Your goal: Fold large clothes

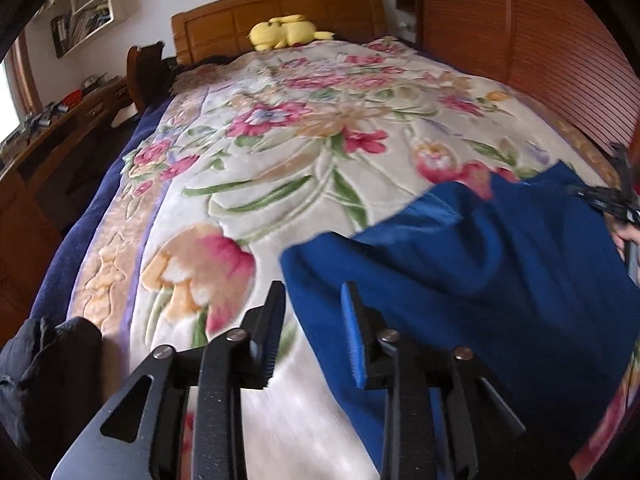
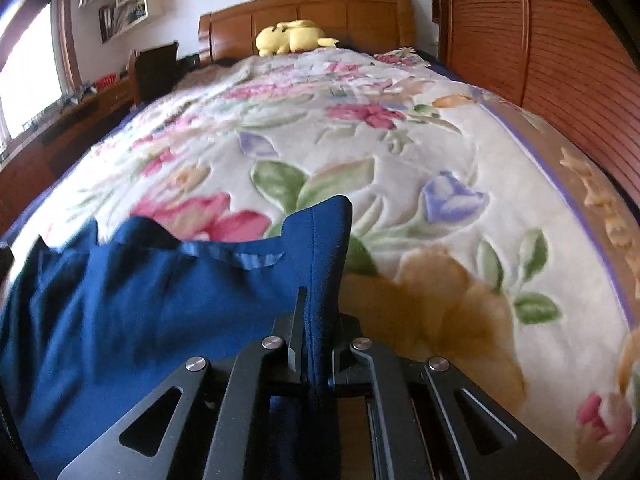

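A blue garment (image 2: 140, 312) lies on the foot end of a bed, over a floral blanket (image 2: 420, 168). My right gripper (image 2: 316, 344) has its jaws pressed together on a stitched edge of the cloth, a fold of which rises between and above the fingertips; the rest of the garment spreads away to the left of those jaws. My left gripper (image 1: 312, 332) has its jaws spread apart with nothing between them, and the garment's (image 1: 480, 272) near corner lies just ahead and right of its right finger, which may touch the cloth; I cannot tell. At the far right of that view, the right gripper (image 1: 608, 200) shows at the garment's far edge. Beyond both pairs of jaws, a yellow plush toy (image 2: 294, 38) rests against the wooden headboard (image 2: 360, 16). Dark clothing (image 1: 52, 368) lies left of the left jaws.
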